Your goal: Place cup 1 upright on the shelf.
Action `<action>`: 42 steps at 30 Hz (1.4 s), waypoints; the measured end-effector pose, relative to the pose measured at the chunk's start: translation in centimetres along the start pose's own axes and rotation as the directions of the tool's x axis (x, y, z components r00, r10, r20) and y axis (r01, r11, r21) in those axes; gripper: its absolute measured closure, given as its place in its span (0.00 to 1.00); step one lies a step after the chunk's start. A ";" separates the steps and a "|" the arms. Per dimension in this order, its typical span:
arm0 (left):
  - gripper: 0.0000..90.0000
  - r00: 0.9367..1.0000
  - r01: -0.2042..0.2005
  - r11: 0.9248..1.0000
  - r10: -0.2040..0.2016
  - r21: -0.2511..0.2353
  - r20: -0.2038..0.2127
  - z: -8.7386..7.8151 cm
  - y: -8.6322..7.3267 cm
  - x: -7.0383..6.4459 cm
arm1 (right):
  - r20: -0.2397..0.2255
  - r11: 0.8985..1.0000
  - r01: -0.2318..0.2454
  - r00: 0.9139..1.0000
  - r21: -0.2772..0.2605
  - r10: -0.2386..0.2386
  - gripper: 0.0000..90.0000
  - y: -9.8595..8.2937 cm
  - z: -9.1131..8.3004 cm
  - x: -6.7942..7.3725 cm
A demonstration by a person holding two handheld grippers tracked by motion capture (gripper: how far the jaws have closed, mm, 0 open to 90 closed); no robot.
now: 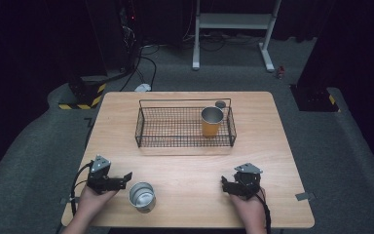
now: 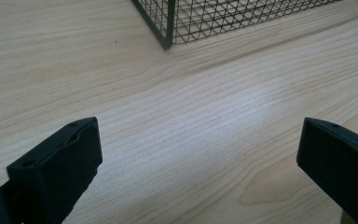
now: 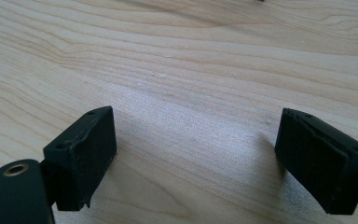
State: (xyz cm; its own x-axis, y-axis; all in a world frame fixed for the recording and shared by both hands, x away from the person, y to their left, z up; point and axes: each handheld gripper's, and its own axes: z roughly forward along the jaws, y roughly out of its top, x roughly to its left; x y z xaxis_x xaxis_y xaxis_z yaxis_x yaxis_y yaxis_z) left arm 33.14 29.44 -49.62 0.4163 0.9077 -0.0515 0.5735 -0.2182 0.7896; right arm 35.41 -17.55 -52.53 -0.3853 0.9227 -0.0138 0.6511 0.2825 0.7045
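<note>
A silver metal cup [image 1: 142, 196] stands upright on the wooden table [image 1: 185, 165] near its front edge, just right of my left gripper [image 1: 124, 178]. That gripper [image 2: 198, 137] is open, with bare wood between its jaws. A black wire basket [image 1: 185, 126] sits at the middle back, and its near corner [image 2: 168, 23] is ahead in the left gripper view. An orange cup with a metal rim [image 1: 211, 122] stands upright in the basket's right part. My right gripper [image 1: 227, 185] rests at the front right. It [image 3: 196, 128] is open over bare wood.
A small round grey object [image 1: 220, 104] lies on the table behind the basket's right end. Beyond the table are a white stand [image 1: 231, 22], cables and yellow-black striped floor markers [image 1: 85, 100]. A grey tab [image 1: 305, 196] sticks out at the table's right edge.
</note>
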 end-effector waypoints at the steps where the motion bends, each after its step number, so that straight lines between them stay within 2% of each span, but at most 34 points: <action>1: 0.01 1.000 -0.001 1.000 0.001 -0.005 0.002 -0.1 0.1 -0.1 | 0.000 1.000 0.000 1.000 0.000 0.000 0.14 0.0 0.0 0.0; 5: 0.01 1.000 0.003 1.000 -0.003 -0.027 0.001 -0.6 0.3 -0.2 | 0.000 1.000 0.000 1.000 0.001 0.000 0.14 0.0 0.0 0.0; 8: 0.01 1.000 -0.002 1.000 0.002 -0.016 -0.010 -0.8 0.4 -0.2 | 0.000 1.000 0.001 1.000 0.001 -0.001 0.14 0.0 0.0 0.0; 11: 0.01 1.000 -0.007 1.000 0.007 -0.023 -0.004 -1.2 0.5 -0.2 | -0.002 1.000 0.004 1.000 0.000 -0.004 0.14 0.0 0.0 0.0; 13: 0.01 1.000 -0.002 0.999 0.002 -0.033 0.008 -1.4 0.6 -0.3 | -0.002 1.000 0.005 1.000 0.001 -0.005 0.14 0.0 0.0 0.0; 21: 0.01 0.999 -0.024 0.998 0.026 -0.051 0.036 -1.8 1.1 -0.8 | 0.000 1.000 0.000 1.000 0.000 0.000 0.14 0.1 0.1 0.0; 31: 0.01 0.997 -0.024 0.995 0.032 -0.096 0.077 -2.7 1.7 -1.5 | 0.004 1.000 0.000 1.000 -0.001 0.000 0.14 0.1 0.1 0.0; 34: 0.01 0.995 -0.035 0.994 0.044 -0.103 0.084 -3.0 1.9 -1.8 | 0.005 1.000 -0.001 1.000 -0.001 0.001 0.14 0.1 0.1 0.0; 37: 0.01 0.995 -0.029 0.993 0.040 -0.113 0.089 -3.3 2.0 -2.1 | 0.005 1.000 0.000 1.000 -0.001 0.000 0.14 0.1 0.1 0.0; 42: 0.01 0.992 -0.016 0.990 0.034 -0.140 0.125 -4.0 2.2 -2.4 | 0.008 1.000 0.000 1.000 -0.002 0.000 0.14 0.1 0.1 0.1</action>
State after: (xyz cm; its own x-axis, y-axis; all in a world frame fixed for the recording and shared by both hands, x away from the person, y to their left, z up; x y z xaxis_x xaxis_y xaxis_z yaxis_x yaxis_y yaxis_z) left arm 30.64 28.23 -45.32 0.5203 0.8479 -0.1012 0.4627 -0.1804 0.8679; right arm 35.47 -17.46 -52.54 -0.3799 0.9248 -0.0191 0.6499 0.2816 0.7059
